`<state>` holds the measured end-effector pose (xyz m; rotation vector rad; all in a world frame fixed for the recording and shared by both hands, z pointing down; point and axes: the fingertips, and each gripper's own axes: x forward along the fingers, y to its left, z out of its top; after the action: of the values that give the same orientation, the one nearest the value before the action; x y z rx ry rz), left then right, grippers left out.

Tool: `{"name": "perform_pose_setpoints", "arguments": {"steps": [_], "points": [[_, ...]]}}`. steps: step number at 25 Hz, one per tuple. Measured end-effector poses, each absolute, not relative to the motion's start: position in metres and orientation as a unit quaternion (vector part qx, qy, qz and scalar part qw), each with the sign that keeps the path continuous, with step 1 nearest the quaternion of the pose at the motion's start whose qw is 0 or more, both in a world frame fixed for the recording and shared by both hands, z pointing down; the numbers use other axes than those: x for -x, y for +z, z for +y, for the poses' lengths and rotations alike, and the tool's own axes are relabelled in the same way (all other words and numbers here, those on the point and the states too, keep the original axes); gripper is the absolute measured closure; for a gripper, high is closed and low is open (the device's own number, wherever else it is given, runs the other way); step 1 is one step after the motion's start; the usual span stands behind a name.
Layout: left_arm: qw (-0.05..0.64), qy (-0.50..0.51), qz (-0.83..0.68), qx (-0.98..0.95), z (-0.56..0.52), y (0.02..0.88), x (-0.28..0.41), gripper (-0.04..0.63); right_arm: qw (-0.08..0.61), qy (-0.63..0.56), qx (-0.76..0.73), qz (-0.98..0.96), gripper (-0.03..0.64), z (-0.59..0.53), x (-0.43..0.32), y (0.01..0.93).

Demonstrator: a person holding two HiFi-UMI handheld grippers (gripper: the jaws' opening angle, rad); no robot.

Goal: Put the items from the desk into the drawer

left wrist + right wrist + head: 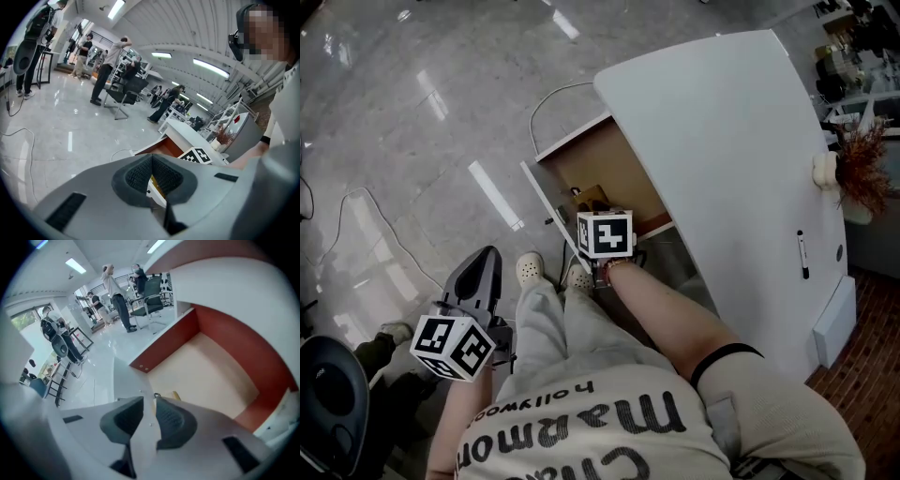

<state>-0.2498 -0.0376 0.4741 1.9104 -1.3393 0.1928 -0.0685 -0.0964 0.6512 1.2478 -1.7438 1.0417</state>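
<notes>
White bench (741,141) carries a slim black pen (802,253), probably light, stiff, apt to roll, best pinched mid-barrel; left claw (151,161) closed empty, right claw (147,401) barely parted above drawer (206,366).

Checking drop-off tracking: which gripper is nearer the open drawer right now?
Right. The right gripper is over the drawer, at its front corner; the left gripper sits well clear, beside the person's leg.
</notes>
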Motion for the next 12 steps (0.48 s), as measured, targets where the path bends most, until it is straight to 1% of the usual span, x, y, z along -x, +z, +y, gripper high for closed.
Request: {"name": "perform_pose_setpoints", "arguments": {"steps": [3,8,12], "points": [[0.38,0.061,-0.524,-0.76,-0.034,0.455,0.241,0.594,0.345,0.398,-0.497,-0.69,0.61,-0.093,0.069,0.612],[0.355,0.046,-0.524,-0.773,-0.038,0.417,0.23,0.594,0.249,0.416,-0.511,-0.71,0.614,-0.102,0.066,0.531],[0.327,0.028,-0.52,-0.789,-0.048,0.381,0.217,0.594,0.179,0.403,-0.526,-0.727,0.614,-0.115,0.055,0.463]]}}
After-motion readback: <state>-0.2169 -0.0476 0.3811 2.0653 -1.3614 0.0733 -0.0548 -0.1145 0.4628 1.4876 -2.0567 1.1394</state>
